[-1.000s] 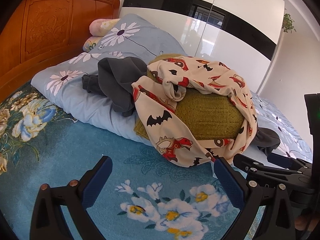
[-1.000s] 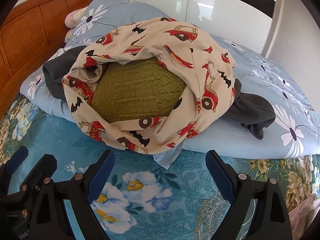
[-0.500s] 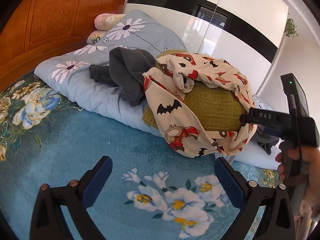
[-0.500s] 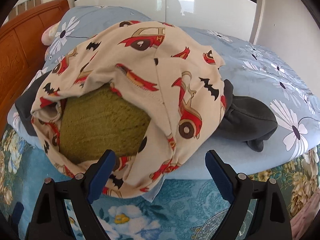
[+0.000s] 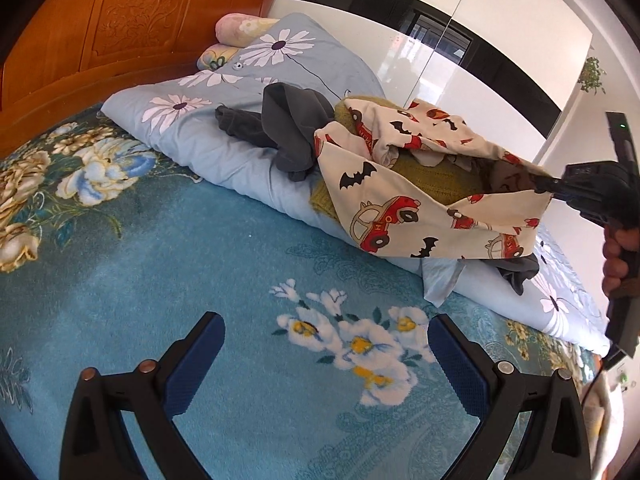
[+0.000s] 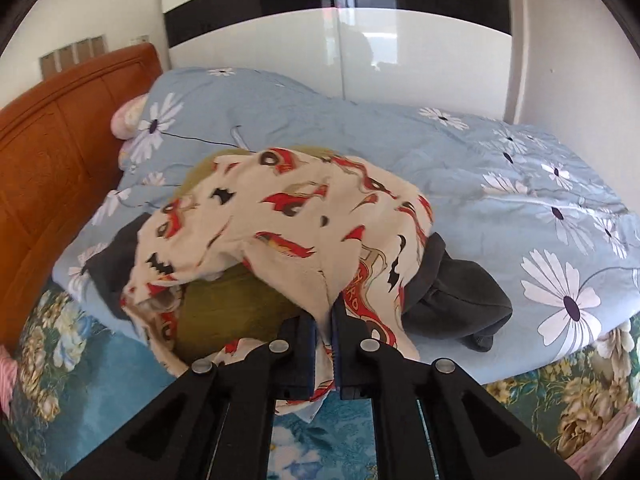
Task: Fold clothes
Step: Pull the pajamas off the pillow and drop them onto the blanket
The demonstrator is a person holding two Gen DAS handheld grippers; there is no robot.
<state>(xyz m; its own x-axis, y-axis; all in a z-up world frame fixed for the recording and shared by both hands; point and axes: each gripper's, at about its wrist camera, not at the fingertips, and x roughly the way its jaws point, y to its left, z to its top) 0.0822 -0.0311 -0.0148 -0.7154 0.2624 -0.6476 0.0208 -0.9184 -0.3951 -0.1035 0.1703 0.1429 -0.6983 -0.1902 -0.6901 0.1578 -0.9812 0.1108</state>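
Bed (image 5: 200, 264) fills the frame; lower left, left gripper (image 5: 326, 360) hangs released over bare blanket. Centre, the print garment (image 5: 420, 184) is off the pile now. Far right, right gripper (image 6: 324, 344) just clenched its edge, lifting: folding can start.

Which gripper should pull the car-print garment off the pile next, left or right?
Right. The right gripper is already shut on the car-print garment, its edge pulled taut. The left gripper is open over the bedspread, holding nothing, well short of the pile.
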